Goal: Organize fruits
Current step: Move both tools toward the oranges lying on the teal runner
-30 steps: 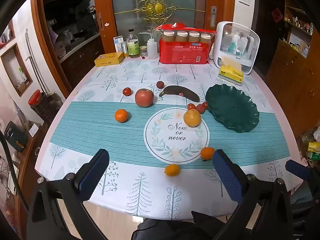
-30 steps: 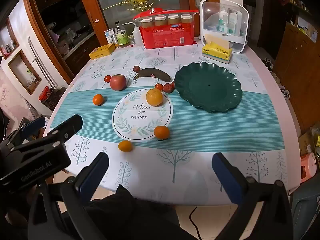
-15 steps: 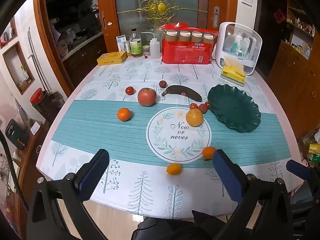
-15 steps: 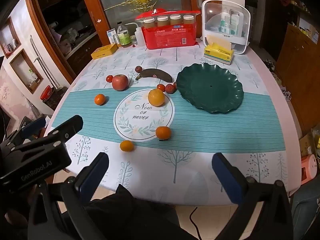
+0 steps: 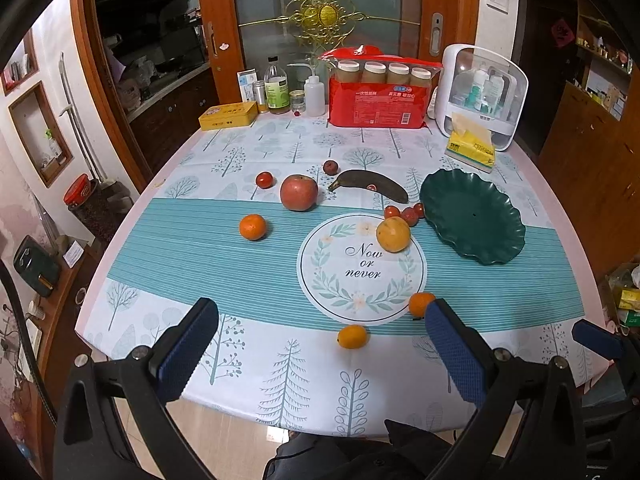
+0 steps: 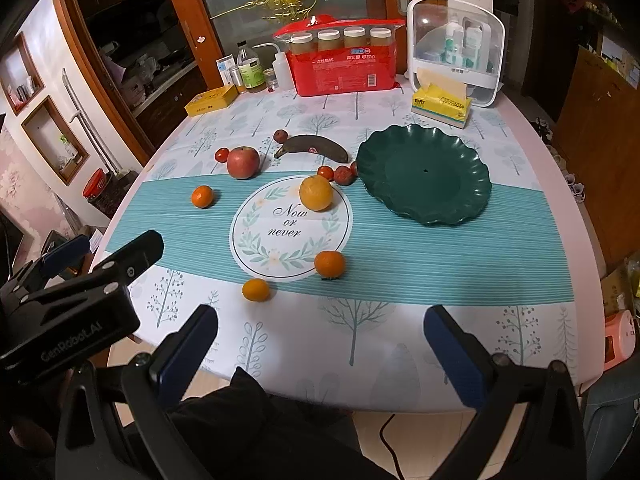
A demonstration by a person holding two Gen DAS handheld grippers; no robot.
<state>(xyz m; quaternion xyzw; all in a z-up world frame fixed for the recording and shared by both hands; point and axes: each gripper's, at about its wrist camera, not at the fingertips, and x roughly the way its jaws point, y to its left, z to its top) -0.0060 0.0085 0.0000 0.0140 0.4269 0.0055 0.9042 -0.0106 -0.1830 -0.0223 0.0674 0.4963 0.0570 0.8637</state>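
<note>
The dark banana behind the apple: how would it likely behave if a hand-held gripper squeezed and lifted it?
The banana has almost fully blackened skin, so it is probably overripe and soft; a firm squeeze may bruise or split it. Its long curved shape lies flat on the tablecloth, so it seems unlikely to roll, unlike the round orange nearby. Gripped near one end, it might sag.

Glossy green plate (image 6: 424,178) on a smooth printed tablecloth (image 6: 400,264), beside a matt dark-skinned banana (image 6: 314,147)
</note>
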